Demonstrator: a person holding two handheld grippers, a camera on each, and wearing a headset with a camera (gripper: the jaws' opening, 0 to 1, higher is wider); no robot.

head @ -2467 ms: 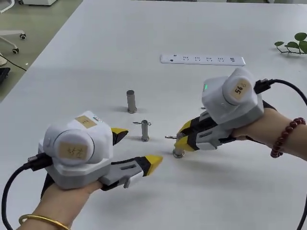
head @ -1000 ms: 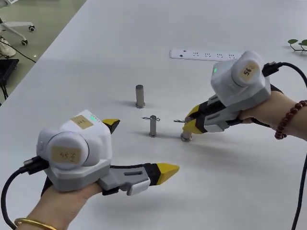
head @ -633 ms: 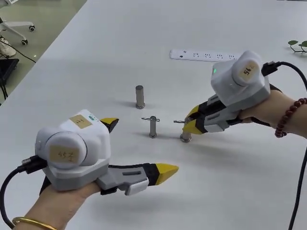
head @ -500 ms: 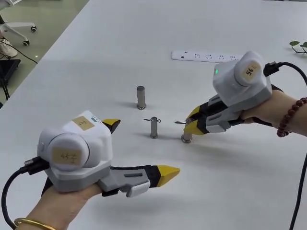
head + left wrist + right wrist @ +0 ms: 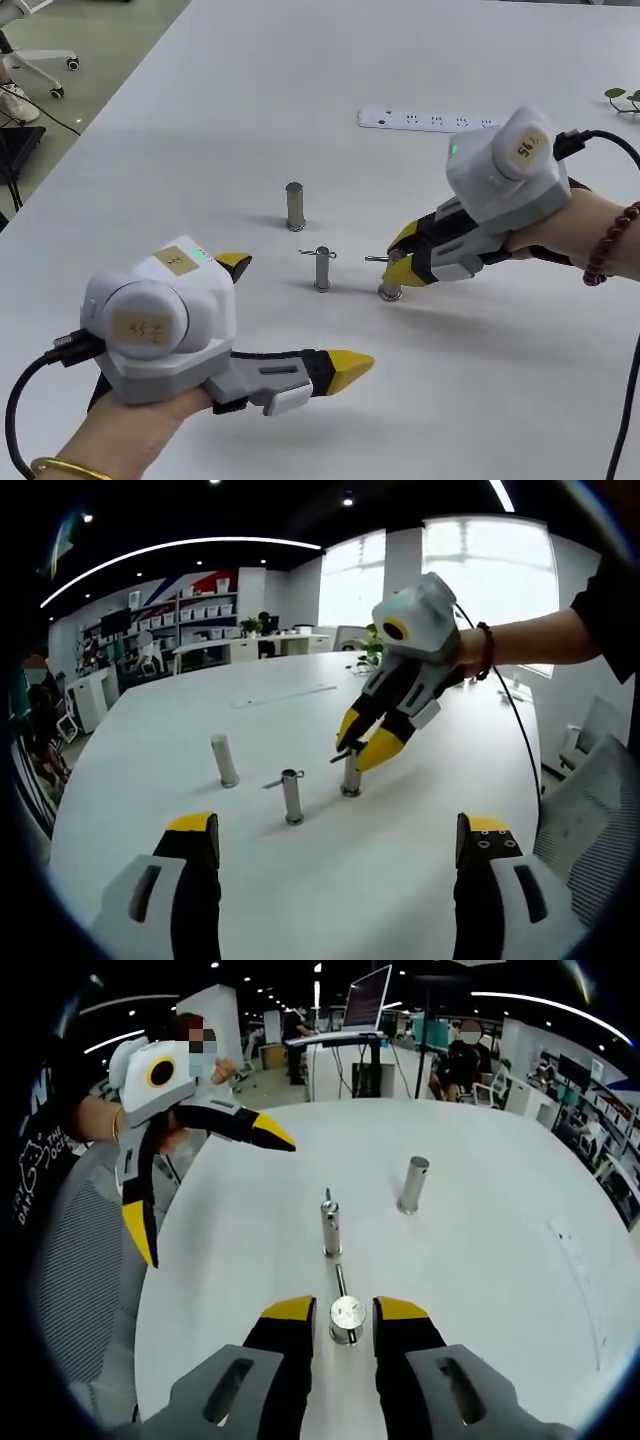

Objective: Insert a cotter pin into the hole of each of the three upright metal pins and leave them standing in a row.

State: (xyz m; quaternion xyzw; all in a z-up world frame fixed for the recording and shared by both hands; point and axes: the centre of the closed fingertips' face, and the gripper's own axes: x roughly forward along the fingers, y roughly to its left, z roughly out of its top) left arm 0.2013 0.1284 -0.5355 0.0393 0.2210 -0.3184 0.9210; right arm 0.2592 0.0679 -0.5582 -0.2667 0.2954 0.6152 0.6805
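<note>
Left tongs (image 5: 295, 312) wide open, empty, nearest. Right tongs (image 5: 399, 255) narrow, astride the top of the near post (image 5: 390, 288), cotter pin (image 5: 376, 258) poking through it; can't tell if they pinch it. I'd push straight along the hole, no side load or it tips. Middle post (image 5: 322, 270) pinned, far post (image 5: 295, 206) bare.

We are in an open-plan office or lab: a long white table (image 5: 200, 120) carries a power strip (image 5: 432, 121) and a plant (image 5: 625, 97) at its edge, and a wheeled chair (image 5: 45, 60) stands on the green floor (image 5: 110, 30) beside it. Around us we see shelves (image 5: 190, 605) of bins, a screen (image 5: 366, 995) on a stand, tall windows (image 5: 480, 570), strip lights (image 5: 190, 546) overhead and people (image 5: 462, 1065) at other desks.
</note>
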